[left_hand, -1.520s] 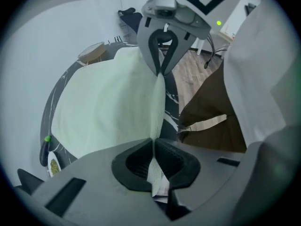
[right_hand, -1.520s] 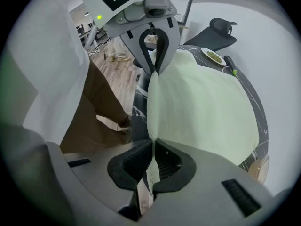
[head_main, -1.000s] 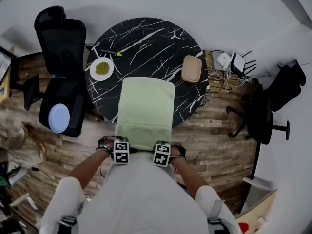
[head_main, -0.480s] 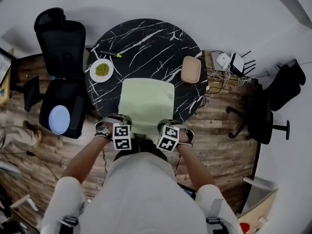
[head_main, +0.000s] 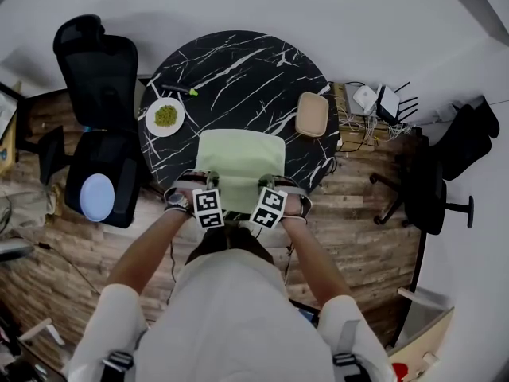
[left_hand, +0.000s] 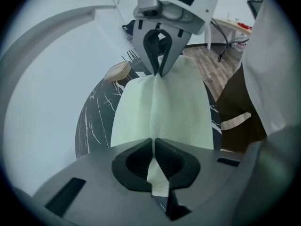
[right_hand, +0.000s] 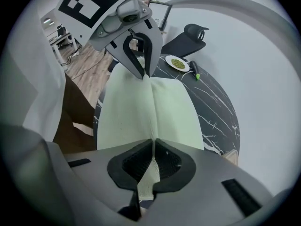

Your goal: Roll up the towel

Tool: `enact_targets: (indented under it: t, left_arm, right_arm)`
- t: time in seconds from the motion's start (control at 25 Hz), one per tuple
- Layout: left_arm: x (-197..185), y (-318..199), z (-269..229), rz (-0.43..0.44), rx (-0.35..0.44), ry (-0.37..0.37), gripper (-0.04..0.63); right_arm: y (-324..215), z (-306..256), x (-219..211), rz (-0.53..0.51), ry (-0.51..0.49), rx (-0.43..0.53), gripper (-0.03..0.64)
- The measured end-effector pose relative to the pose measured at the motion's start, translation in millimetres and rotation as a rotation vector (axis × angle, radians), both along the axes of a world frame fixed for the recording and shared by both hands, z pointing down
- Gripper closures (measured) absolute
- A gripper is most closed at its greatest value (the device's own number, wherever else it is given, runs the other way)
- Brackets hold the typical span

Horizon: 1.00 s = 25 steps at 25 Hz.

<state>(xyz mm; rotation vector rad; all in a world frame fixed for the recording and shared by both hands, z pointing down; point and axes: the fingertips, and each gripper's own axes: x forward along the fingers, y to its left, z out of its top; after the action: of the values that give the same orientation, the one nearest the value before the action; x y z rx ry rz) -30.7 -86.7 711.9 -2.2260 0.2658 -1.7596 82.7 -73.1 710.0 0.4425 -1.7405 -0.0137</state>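
The towel (head_main: 238, 159) is showing plain pale green against the table (head_main: 238, 70), which is showing black with white marble veining. At the table's left edge a white plate (head_main: 165, 115) is holding olive-green food, at its right edge a container (head_main: 312, 113) is showing tan, and left of the table a black chair (head_main: 99, 78) is bearing a pale blue disc (head_main: 97, 194). At the table's front edge the grey left gripper (left_hand: 153, 142) and right gripper (right_hand: 153, 145) are carrying black-and-white square markers.

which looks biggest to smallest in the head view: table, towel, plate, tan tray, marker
1. table
2. towel
3. plate and tan tray: too alike to rank
4. marker
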Motion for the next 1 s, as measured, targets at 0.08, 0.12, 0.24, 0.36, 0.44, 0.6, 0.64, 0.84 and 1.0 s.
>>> enact_targets:
  t: [0.08,0.12,0.24,0.36,0.44,0.6,0.64,0.84,1.0]
  left_arm:
    - [-2,-3,-1,-0.009,0.009,0.005,0.581]
    - [-2,-5,-2,-0.015,0.012,0.007,0.581]
    - [-2,-10,-1,-0.031,0.019,0.011,0.581]
    - [-1,-13,2,-0.04,0.025,0.012,0.581]
    - [-1,-12,4,-0.043,0.023,0.013,0.58]
    - [-4,-11,3,-0.056,0.026,0.028,0.58]
    - [-4,-12,3,-0.063,0.028,0.035,0.58]
    - [-1,-11,1,-0.088,0.006,0.066,0.395]
    - [-4,-2,0,-0.085,-0.009,0.068,0.373]
  right_arm:
    - [-4,-1,0,0.006,-0.007,0.021,0.606]
    - [-6,0,0,0.007,-0.008,0.03,0.606]
    - [-14,1,1,0.011,-0.006,0.055,0.606]
    - [-20,4,2,0.017,0.001,0.071,0.606]
    - [-21,5,2,0.02,-0.003,0.08,0.606]
    - [-24,4,2,0.033,-0.016,0.111,0.589]
    - [-25,3,3,0.039,-0.017,0.116,0.584]
    - [-29,-1,7,0.064,-0.024,0.142,0.525]
    - [-16,-3,5,0.061,-0.043,0.134,0.515]
